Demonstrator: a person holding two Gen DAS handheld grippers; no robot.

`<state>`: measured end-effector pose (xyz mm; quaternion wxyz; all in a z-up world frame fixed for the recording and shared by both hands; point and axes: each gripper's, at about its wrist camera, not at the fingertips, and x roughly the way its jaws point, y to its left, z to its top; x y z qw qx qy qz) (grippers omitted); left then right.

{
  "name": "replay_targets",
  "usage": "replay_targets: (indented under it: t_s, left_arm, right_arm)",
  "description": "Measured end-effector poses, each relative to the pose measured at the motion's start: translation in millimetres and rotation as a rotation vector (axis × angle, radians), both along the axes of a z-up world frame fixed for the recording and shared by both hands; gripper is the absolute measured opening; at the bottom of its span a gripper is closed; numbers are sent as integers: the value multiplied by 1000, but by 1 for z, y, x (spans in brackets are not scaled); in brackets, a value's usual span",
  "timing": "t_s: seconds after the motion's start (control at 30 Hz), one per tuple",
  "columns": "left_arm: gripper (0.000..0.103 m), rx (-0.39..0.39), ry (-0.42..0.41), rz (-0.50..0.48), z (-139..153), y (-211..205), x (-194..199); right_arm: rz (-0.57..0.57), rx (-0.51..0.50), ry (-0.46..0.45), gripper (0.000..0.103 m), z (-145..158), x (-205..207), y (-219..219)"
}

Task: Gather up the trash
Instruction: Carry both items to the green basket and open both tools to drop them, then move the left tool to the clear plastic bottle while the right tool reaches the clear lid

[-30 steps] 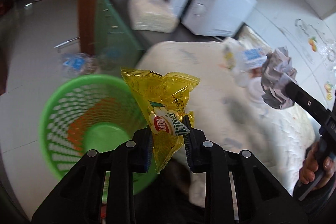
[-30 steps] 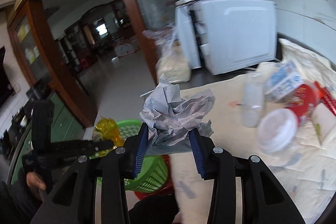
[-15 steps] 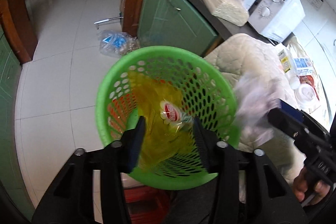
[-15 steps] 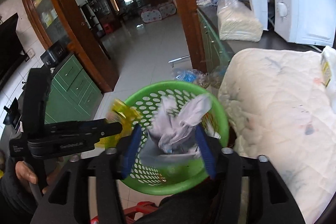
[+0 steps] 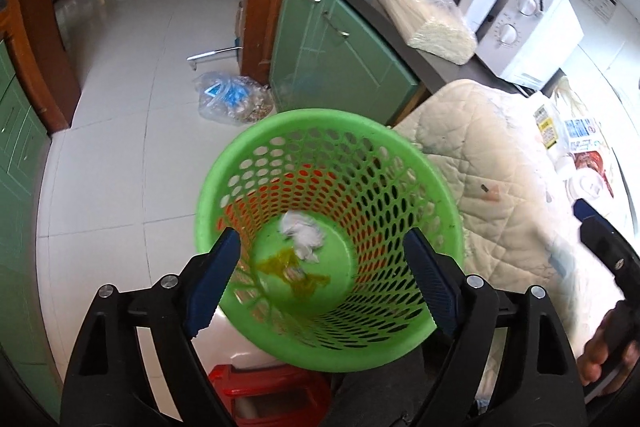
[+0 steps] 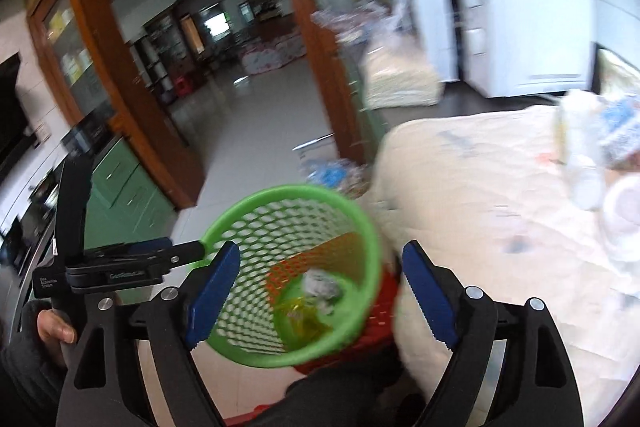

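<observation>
A green perforated basket (image 5: 280, 131) stands on a red stool beside the table. At its bottom lie the yellow snack wrapper (image 5: 294, 273) and the crumpled paper ball (image 5: 302, 235). My left gripper (image 5: 322, 277) hangs open and empty above the basket's mouth. In the right wrist view, my right gripper (image 6: 320, 293) is open and empty over the same basket (image 6: 360, 227), with the paper ball (image 6: 322, 285) and wrapper (image 6: 298, 315) inside. The left gripper (image 6: 180, 251) shows at the basket's left rim there.
A quilted cream cloth (image 5: 500, 187) covers the table to the right, with cartons and a cup (image 5: 568, 135) on it. A microwave (image 5: 516, 19) and a bagged bundle (image 5: 428, 15) sit on the green cabinet (image 5: 332, 63). A plastic bag (image 5: 228, 99) lies on the floor.
Both grippers moved over the basket and opened. The yellow wrapper and the paper ball dropped to the basket's bottom. The right gripper has pulled back toward the table.
</observation>
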<state>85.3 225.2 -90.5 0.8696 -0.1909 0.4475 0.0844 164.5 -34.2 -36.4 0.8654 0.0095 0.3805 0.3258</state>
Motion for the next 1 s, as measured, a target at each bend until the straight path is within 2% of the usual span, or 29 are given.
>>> replay_targets:
  t_s: [0.33,0.57,0.7,1.0]
  left_arm:
    - [85,-2,-3,-93,4,-43,24]
    - [85,-2,8,-136,2,-68,38]
    - [85,-1,20,-147,-1,-77,44]
    - [85,6,46,-153,-7,-89,58]
  right_arm:
    - [-280,-47,-38,80,10,2,-122]
    - [-389,-94,-32,80,12,21,-186]
    - [-420,-92,-19,80,14,43,-206]
    - [-418,-103,26,62,9,101,-215]
